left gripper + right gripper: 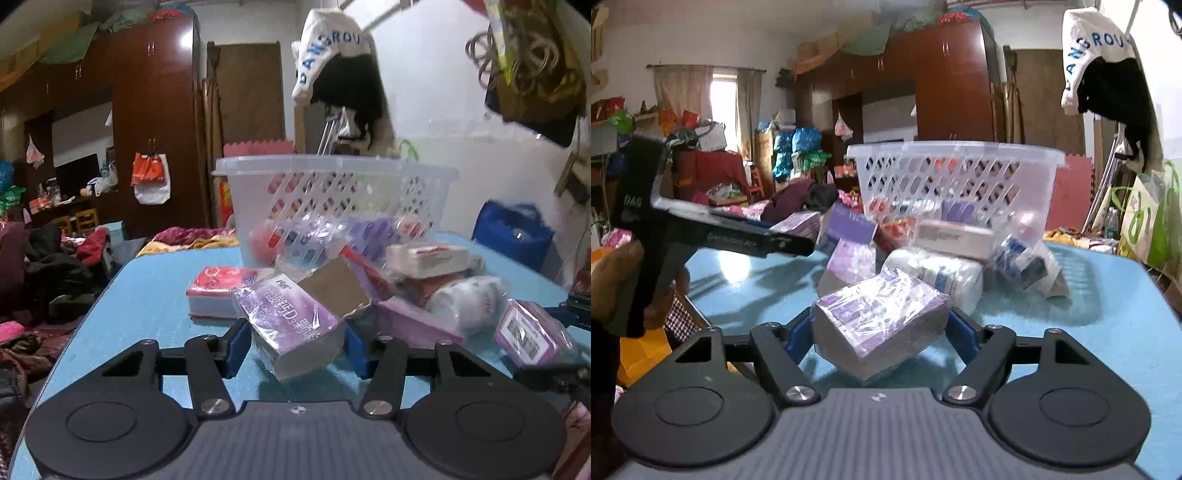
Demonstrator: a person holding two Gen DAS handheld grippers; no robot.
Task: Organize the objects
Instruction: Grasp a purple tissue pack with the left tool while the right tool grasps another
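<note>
A pile of wrapped packets lies on the blue table (147, 295) in front of a clear lattice basket (332, 166). My left gripper (295, 343) has its blue pads against both sides of a tilted purple box in clear wrap (291, 325). My right gripper (881, 332) grips another purple wrapped box (882, 321) the same way, one corner raised off the table. That second box (532, 336) also shows at the right of the left wrist view. In the right wrist view a hand (613, 280) holds the left gripper's black body (713, 232) at the left.
A red tissue pack (218, 291), a brown card (336, 288), a white packet (428, 258) and a white roll (465, 302) crowd the pile. The basket (956, 151) holds several items. Clothes and a dark wardrobe (155, 122) lie beyond the table's left edge; a blue bag (513, 232) stands at the right.
</note>
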